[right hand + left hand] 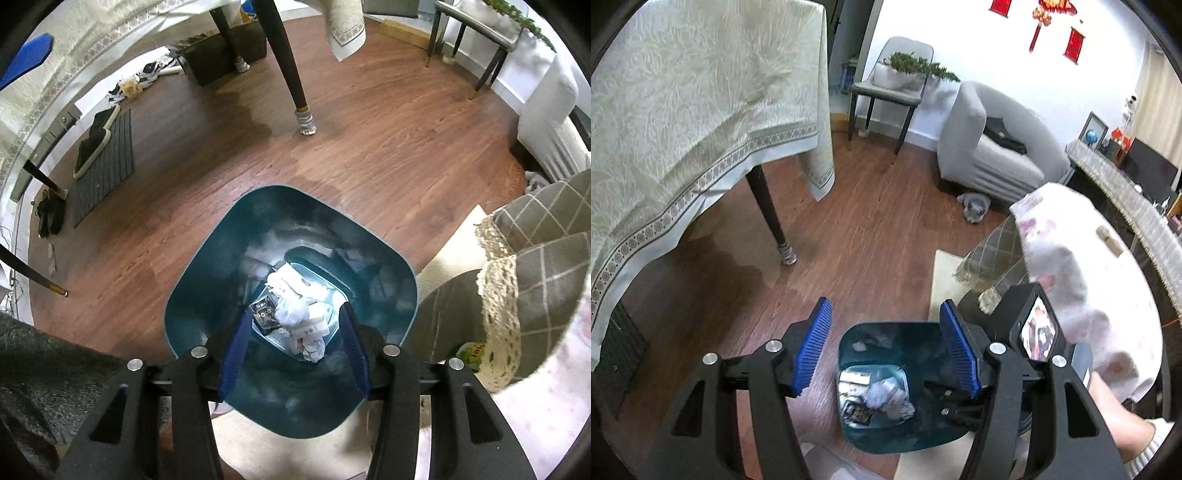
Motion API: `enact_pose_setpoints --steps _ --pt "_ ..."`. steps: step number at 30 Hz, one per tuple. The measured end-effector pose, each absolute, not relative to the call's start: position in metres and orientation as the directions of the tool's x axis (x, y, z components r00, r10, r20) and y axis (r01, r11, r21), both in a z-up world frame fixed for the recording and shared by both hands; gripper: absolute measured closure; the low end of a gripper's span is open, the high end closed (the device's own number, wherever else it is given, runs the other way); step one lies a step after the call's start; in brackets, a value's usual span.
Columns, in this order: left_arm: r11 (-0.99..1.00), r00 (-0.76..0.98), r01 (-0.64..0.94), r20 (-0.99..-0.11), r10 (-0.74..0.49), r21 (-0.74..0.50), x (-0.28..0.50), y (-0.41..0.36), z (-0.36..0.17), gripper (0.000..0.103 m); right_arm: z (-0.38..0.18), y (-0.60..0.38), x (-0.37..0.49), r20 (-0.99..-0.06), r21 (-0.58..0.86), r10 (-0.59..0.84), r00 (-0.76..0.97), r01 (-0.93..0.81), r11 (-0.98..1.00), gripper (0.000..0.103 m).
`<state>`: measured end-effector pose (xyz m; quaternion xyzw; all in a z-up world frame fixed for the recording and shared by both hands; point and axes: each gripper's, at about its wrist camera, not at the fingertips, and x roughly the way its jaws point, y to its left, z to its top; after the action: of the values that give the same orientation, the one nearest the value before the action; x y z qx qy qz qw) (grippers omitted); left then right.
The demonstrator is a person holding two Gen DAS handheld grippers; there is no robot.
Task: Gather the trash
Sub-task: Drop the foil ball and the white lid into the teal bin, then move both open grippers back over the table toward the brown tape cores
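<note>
A teal trash bin (857, 435) stands on the wood floor; it also shows in the right wrist view (192, 317). At its bottom lie crumpled white paper (291, 314), a black packet (264, 314) and white boxes (317, 317); the paper also shows in the left wrist view (886, 398). My left gripper (884, 347) is open and empty, high above the bin's left side. My right gripper (293, 325) is open and empty, directly over the bin's mouth. The right gripper's body (1030, 332) shows in the left wrist view, over the bin's right rim.
A table with a cream cloth (694, 110) stands at the left, its leg (291, 74) beyond the bin. A grey sofa (993, 147), a chair (886, 92), a grey cat (975, 206) and a checked cushion (535, 240) lie to the right. A mat with slippers (103, 158) lies left.
</note>
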<state>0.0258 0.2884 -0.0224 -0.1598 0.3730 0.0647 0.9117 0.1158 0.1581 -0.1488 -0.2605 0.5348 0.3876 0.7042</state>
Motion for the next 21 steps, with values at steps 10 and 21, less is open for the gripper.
enact_pose_setpoints --steps 10,21 --pt "0.939 0.771 -0.210 -0.636 -0.010 -0.270 0.038 0.264 0.007 0.039 -0.084 0.128 0.120 -0.901 0.106 0.401 0.166 -0.812 0.574 0.054" --pt "0.936 0.795 -0.171 -0.605 -0.054 -0.308 0.059 0.238 0.024 0.039 -0.014 0.063 0.142 -0.830 0.099 0.474 0.293 -0.760 0.643 0.053"
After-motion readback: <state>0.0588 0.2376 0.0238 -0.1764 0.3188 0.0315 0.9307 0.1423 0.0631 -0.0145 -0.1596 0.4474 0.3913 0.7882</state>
